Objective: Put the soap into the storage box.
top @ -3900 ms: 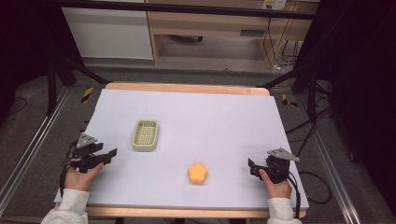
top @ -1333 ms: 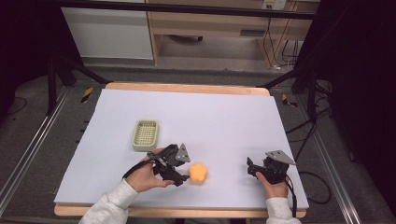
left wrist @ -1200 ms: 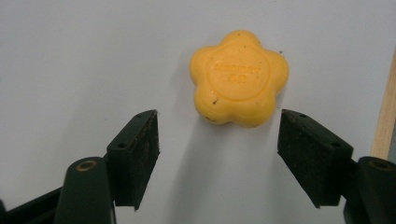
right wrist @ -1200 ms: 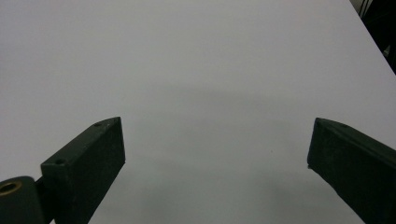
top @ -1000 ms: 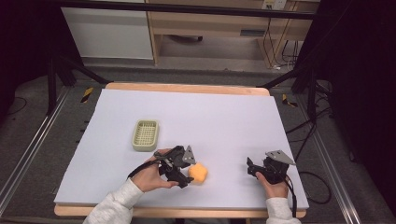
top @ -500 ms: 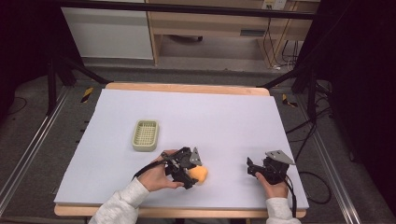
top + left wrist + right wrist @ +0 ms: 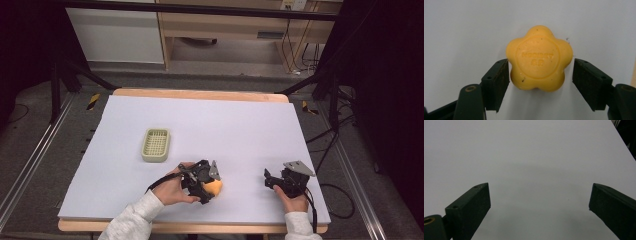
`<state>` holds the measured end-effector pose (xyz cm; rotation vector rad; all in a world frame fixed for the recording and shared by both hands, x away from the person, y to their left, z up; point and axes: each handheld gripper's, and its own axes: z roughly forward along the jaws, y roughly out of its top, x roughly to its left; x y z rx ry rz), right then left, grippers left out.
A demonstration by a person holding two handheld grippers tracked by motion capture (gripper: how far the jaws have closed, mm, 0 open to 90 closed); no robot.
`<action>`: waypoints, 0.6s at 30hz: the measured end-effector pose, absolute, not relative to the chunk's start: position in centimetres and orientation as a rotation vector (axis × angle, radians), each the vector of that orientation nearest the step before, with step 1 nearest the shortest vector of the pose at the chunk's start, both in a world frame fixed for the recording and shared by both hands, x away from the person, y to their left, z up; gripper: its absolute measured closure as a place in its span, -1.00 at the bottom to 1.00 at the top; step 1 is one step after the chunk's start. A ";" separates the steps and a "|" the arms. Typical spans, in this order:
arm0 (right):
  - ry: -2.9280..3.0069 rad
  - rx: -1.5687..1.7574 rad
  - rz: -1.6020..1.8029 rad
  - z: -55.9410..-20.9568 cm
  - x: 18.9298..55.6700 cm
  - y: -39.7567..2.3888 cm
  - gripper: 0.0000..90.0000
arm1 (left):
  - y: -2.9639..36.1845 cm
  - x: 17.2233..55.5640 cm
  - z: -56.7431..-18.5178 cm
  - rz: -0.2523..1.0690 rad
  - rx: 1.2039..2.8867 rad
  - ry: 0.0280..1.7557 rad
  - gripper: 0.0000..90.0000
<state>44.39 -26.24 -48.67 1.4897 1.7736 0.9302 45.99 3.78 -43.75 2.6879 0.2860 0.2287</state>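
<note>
Since the earliest frame, left gripper (image 7: 212,186) has crossed to the yellow soap (image 7: 539,58) at the near table (image 7: 250,125) edge; jaws closing, one pad touching, other just apart. Right gripper (image 7: 270,181) rests wide open, holding nothing. Next: finish the squeeze, lift. Farther off, basket (image 7: 155,145) looks empty.

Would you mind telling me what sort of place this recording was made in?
Probably a lab or workshop set up for recording: a white-topped table stands on a bare floor between metal rails, loose cables trail at the back, and a wooden bench stands behind it.
</note>
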 end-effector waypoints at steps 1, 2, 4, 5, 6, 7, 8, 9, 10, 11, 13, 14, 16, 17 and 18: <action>1.773 1.490 0.930 -48.7 44.4 -26.2 -0.91 | 3.7 46.0 -43.8 0.227 2.689 0.287 -0.33; 1.773 1.490 0.930 -48.7 44.4 -26.2 -0.91 | 3.7 46.0 -43.8 0.228 2.691 0.286 -0.33; 1.776 1.490 0.931 -48.7 44.4 -26.3 -0.91 | 3.7 46.1 -43.8 0.228 2.695 0.286 -0.33; 1.778 1.492 0.933 -48.7 44.4 -26.3 -0.91 | 3.7 46.2 -43.8 0.224 2.695 0.282 -0.33; 1.778 1.492 0.933 -48.7 44.4 -26.3 -0.91 | 3.7 46.2 -43.8 0.224 2.695 0.282 -0.33; 1.779 1.492 0.933 -48.7 44.4 -26.3 -0.91 | 3.7 46.2 -43.8 0.222 2.695 0.279 -0.33; 1.779 1.488 0.931 -48.7 44.4 -26.3 -0.91 | 3.7 46.2 -43.8 0.222 2.696 0.275 -0.33; 1.777 1.489 0.930 -48.7 44.4 -26.2 -0.91 | 3.7 46.2 -43.8 0.222 2.696 0.273 -0.34; 1.777 1.489 0.930 -48.7 44.4 -26.2 -0.91 | 3.7 46.3 -43.8 0.221 2.697 0.272 -0.34; 1.777 1.488 0.930 -48.7 44.4 -26.2 -0.91 | 3.6 46.3 -43.9 0.220 2.698 0.272 -0.34; 1.780 1.485 0.928 -48.7 44.4 -26.2 -0.91 | 3.6 46.3 -43.8 0.219 2.701 0.273 -0.35; 1.780 1.485 0.928 -48.7 44.4 -26.2 -0.91 | 3.6 46.3 -43.8 0.221 2.704 0.270 -0.35; 1.780 1.484 0.928 -48.7 44.4 -26.2 -0.91 | 3.5 46.3 -43.9 0.223 2.708 0.270 -0.35; 1.779 1.482 0.926 -48.7 44.4 -26.2 -0.91 | 3.5 46.3 -43.9 0.222 2.712 0.269 -0.37; 1.779 1.482 0.927 -48.7 44.4 -26.2 -0.91 | 3.5 46.3 -43.9 0.221 2.712 0.269 -0.38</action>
